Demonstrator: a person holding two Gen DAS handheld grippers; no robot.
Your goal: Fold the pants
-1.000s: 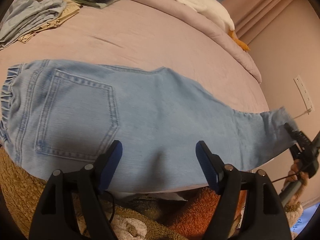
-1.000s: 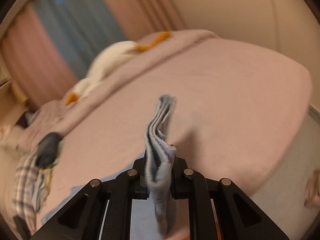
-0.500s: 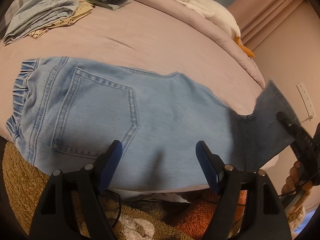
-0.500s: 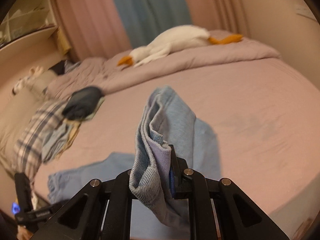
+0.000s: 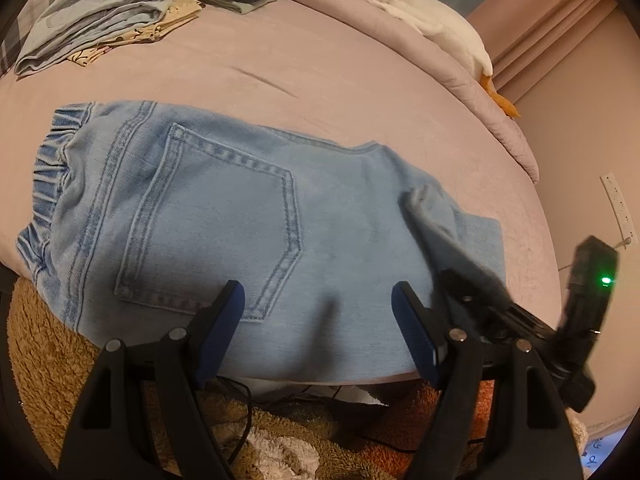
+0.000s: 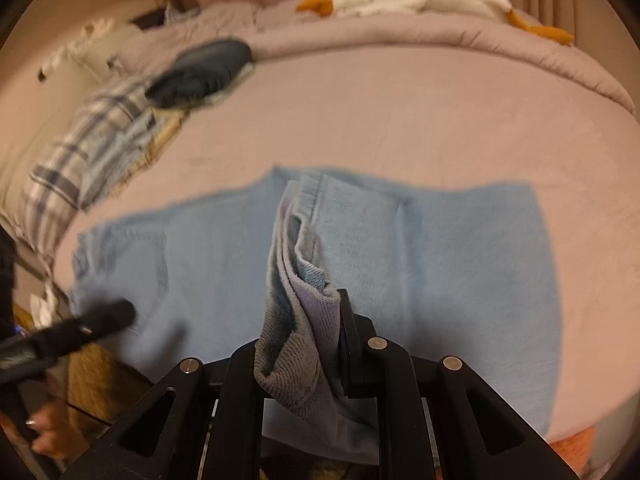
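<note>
The right tool [image 6: 308, 320] pinches the jeans' hem [image 6: 296, 280] toward nine o'clock to halve them, while the left tool [image 5: 318, 320] hovers spread.

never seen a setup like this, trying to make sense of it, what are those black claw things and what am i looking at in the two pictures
The black claws are hand-held two-finger grippers, one in each of a person's hands; no robot arm is involved. Each gripper carries a wide-angle camera looking along its fingers, so each picture is one gripper's own view.

The left camera shows the left gripper, open and holding nothing, over light blue jeans spread on a pink bed. The right camera shows the right gripper shut on the leg end of the jeans, bunched and carried over the rest.

Further back lie a stack of folded clothes and a white goose plush.
</note>
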